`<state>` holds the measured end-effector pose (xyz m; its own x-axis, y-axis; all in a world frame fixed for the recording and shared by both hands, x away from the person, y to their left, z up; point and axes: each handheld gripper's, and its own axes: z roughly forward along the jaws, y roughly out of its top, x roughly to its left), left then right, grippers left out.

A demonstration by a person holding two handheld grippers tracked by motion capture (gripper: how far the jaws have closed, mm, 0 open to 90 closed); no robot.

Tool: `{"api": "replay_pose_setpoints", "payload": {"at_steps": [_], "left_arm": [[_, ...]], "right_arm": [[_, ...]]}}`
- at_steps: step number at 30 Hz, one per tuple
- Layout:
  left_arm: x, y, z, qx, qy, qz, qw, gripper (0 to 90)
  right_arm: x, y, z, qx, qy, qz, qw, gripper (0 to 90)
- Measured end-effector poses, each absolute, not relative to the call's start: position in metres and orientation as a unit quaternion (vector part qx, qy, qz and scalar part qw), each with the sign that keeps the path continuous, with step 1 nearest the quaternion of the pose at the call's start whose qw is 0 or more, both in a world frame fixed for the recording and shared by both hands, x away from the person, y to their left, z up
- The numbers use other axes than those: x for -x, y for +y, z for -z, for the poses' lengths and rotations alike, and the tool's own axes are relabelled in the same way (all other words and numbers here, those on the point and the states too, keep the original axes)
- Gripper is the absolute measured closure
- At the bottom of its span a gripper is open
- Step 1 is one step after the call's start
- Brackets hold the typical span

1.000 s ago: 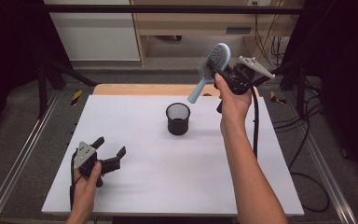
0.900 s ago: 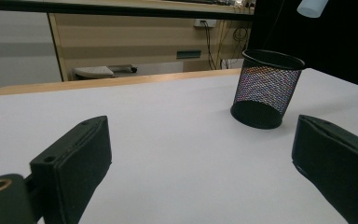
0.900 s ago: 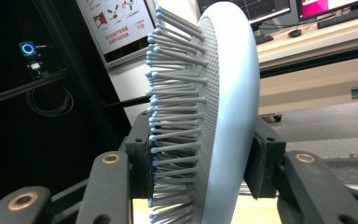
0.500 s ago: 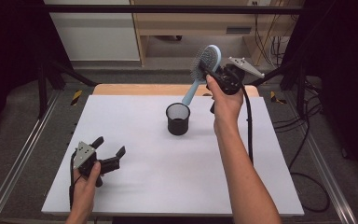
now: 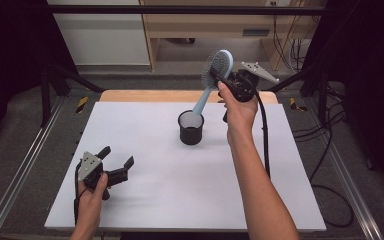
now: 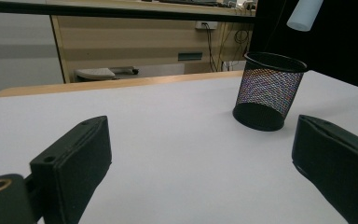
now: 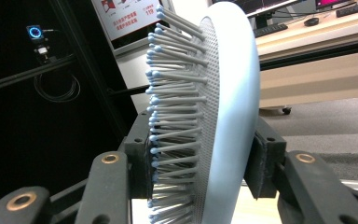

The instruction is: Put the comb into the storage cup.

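A pale blue hairbrush hangs in the air with its handle slanting down toward a black mesh cup on the white table top. My right gripper is shut on the brush head, high above the table's far side. In the right gripper view the brush and its bristles sit clamped between the two pads. My left gripper rests open on the table at the near left, with nothing between its fingers. In the left gripper view the mesh cup stands upright ahead, and the brush handle tip hangs above it.
A wooden strip runs along the table's far edge. Metal rails flank the table on both sides. A black cable trails down from my right gripper over the right forearm. A wooden cabinet stands behind the table.
My right gripper has carried the brush leftward, bringing the handle's tip over the mesh cup. The left gripper has stayed where it was.
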<state>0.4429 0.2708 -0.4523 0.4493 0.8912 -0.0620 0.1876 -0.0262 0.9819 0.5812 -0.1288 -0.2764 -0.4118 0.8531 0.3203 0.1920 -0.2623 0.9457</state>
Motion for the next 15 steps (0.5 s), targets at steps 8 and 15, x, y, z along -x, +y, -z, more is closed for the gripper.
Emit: {"api": "replay_pose_setpoints", "payload": {"at_steps": [8,15], "left_arm": [[-0.443,0.271,0.453,-0.644,0.419,-0.314,0.558,4.8],[-0.443,0.271,0.453,-0.644,0.419,-0.314,0.558,4.8]], "right_arm": [[-0.584,-0.122,0.281,-0.473,0.558,-0.63,0.261,52.6],[-0.587,-0.114,0.286,-0.468,0.569,-0.622,0.264,52.5]]}}
